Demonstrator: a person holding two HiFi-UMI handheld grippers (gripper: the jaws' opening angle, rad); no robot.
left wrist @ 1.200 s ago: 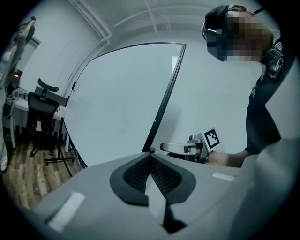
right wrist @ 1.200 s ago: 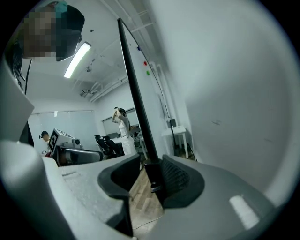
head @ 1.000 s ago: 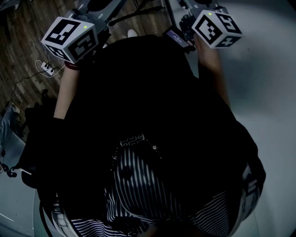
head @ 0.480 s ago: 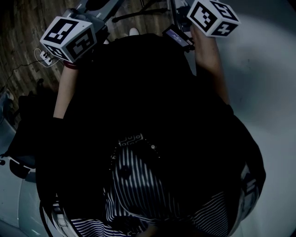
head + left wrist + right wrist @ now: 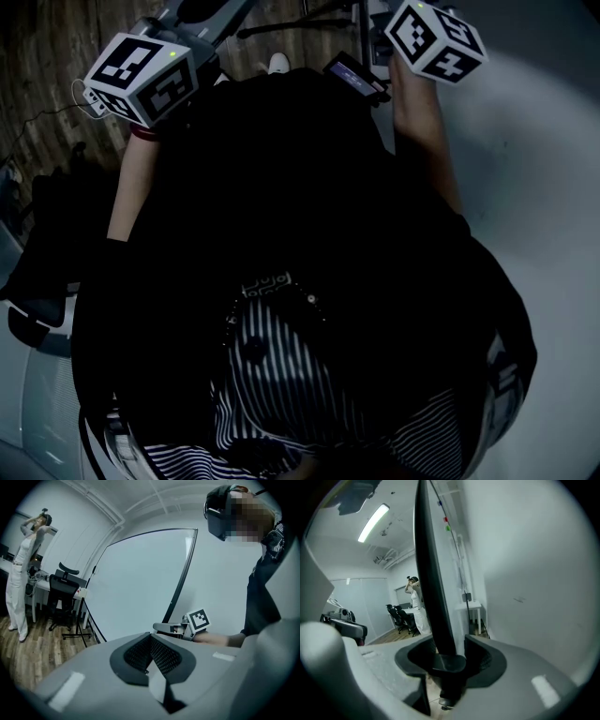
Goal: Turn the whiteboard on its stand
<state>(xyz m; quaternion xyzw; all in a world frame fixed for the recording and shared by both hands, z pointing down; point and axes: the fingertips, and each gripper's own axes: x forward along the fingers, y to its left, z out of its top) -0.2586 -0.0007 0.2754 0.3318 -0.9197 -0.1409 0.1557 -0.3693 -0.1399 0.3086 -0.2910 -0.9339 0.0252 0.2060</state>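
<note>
The whiteboard [image 5: 140,583] stands upright ahead in the left gripper view, its black frame edge [image 5: 180,583] curving up its right side. My right gripper [image 5: 171,627] reaches that edge low down. In the right gripper view the black frame bar [image 5: 431,573] runs up between the jaws of the right gripper [image 5: 447,656]. Those jaws are closing, with a thin gap still showing beside the bar. My left gripper [image 5: 150,637] is held back from the board, shut and empty. The head view shows only both marker cubes [image 5: 141,75] [image 5: 436,39] above my dark clothing.
A person in white [image 5: 21,573] stands at the far left by a desk and a black office chair [image 5: 63,592]. A thin black stand [image 5: 79,630] rests on the wooden floor beside the board. A power strip [image 5: 89,94] lies on the floor.
In the head view the right gripper's cube has shifted slightly up and away from me. The left cube has stayed nearly where it was.
</note>
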